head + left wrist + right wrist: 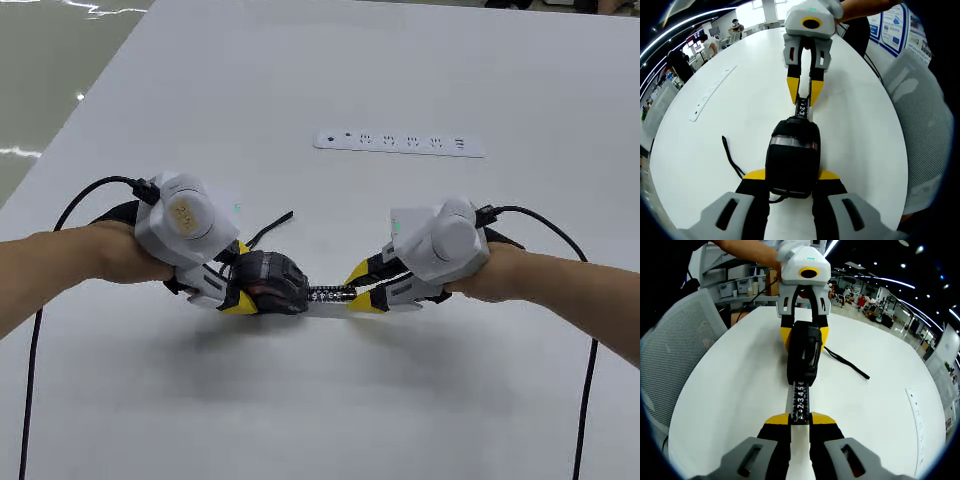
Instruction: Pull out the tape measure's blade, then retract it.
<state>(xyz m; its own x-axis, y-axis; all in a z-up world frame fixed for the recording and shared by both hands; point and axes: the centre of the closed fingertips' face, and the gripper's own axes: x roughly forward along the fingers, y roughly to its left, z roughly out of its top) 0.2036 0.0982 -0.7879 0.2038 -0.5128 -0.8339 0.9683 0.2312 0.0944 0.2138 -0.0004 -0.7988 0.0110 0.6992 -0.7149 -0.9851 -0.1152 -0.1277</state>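
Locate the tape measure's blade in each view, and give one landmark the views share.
Head view: blade, low centre, a short strip between the black case and the right tool.
Left gripper view: blade, just above centre, leaving the case's far end.
Right gripper view: blade, below centre, numbered, running into the right tool.
Shared landmark: the white power strip.

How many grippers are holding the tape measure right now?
2: the left gripper clamps the tape measure's case; the right gripper pinches the pulled-out blade.
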